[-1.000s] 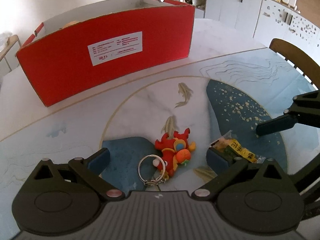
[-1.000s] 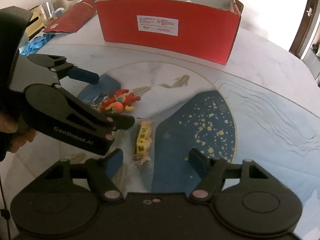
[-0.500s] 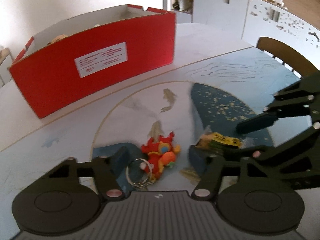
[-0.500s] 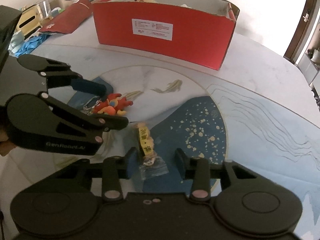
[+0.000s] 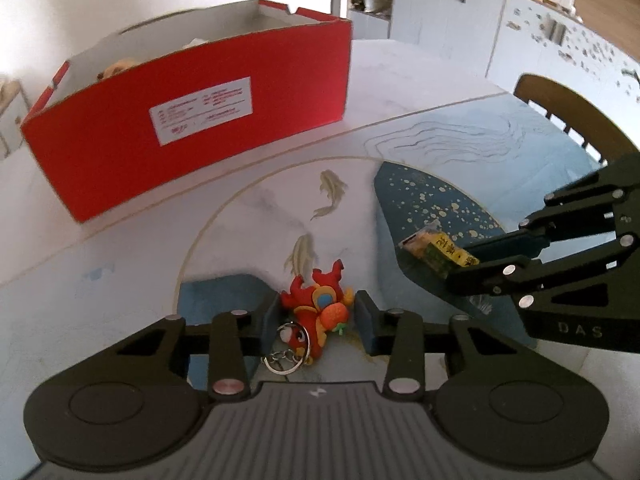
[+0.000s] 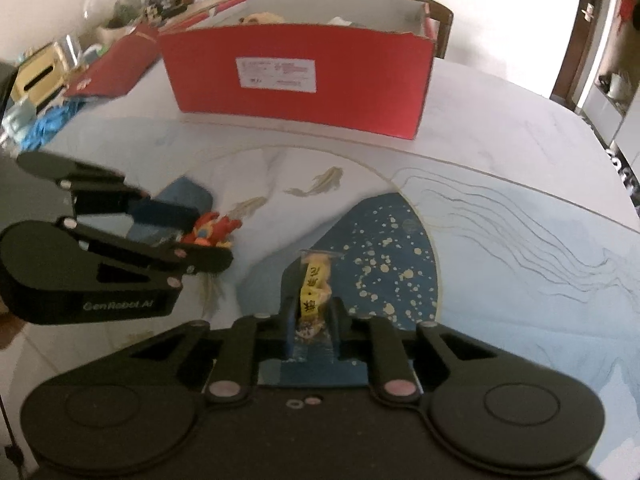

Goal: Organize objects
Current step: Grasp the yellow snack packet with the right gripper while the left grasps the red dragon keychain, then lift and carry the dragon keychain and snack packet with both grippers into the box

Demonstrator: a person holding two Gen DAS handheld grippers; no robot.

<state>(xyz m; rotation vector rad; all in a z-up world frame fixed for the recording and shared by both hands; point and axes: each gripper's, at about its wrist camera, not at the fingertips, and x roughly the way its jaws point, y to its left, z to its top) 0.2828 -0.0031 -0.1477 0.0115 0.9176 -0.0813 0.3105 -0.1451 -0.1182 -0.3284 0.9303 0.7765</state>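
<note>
home dining room | painted table | chair | white cabinets

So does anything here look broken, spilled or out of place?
Nothing stands out. The red toy keychain and the snack packet are each held whole between fingers, and the red box sits upright on the table.

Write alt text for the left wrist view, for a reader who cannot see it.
The left tongs are shut on a red dragon keychain toy lying on a painted table. At right, the right tongs grip a yellow-labelled snack packet. An open red cardboard box stands beyond them.
</note>
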